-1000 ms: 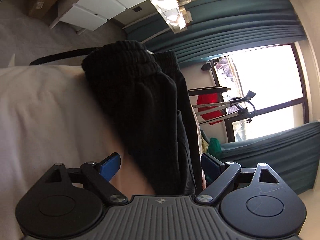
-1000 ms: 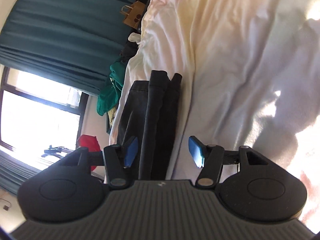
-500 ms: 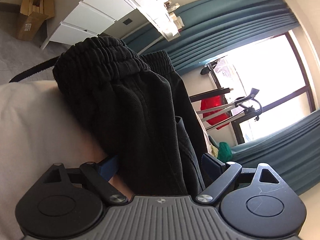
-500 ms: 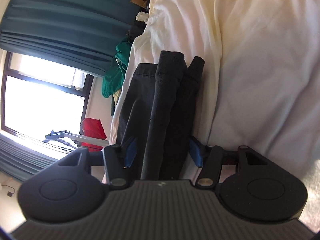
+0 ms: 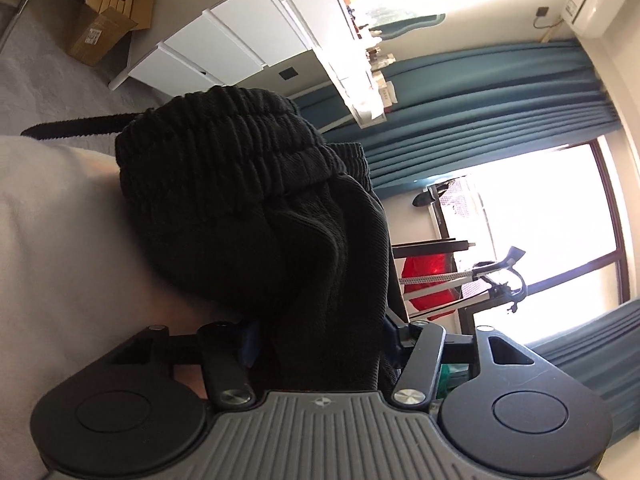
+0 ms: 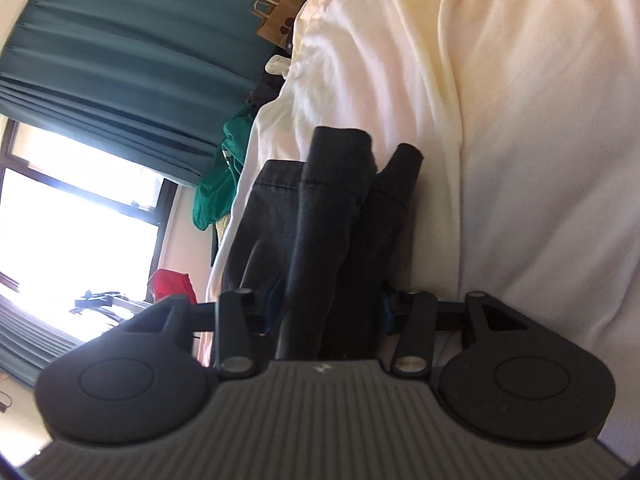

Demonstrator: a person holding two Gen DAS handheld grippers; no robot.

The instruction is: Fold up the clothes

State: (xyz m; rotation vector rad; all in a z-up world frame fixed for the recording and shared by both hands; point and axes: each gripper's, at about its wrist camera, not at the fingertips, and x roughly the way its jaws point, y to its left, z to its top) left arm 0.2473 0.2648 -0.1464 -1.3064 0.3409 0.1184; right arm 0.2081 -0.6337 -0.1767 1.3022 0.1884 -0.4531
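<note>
Black corduroy trousers (image 5: 256,232) lie on the pale bed sheet (image 5: 60,240). In the left wrist view their elastic waistband (image 5: 224,152) bunches up in front of my left gripper (image 5: 320,340), whose blue-padded fingers are shut on the waist end. In the right wrist view the leg ends (image 6: 340,184) stretch away over the sheet (image 6: 520,160), and my right gripper (image 6: 326,312) is shut on the legs. The fabric hides most of the pads of both grippers.
A white drawer unit (image 5: 224,44) and a cardboard box (image 5: 108,12) stand on the grey floor. Teal curtains (image 5: 480,92) frame a bright window with a red garment (image 5: 428,280) on a rack. A green garment (image 6: 220,176) and paper bag (image 6: 276,20) lie past the bed edge.
Both grippers moved forward onto the trousers and closed on them: the left on the waist end, the right on the legs. The waistband has bunched up.
</note>
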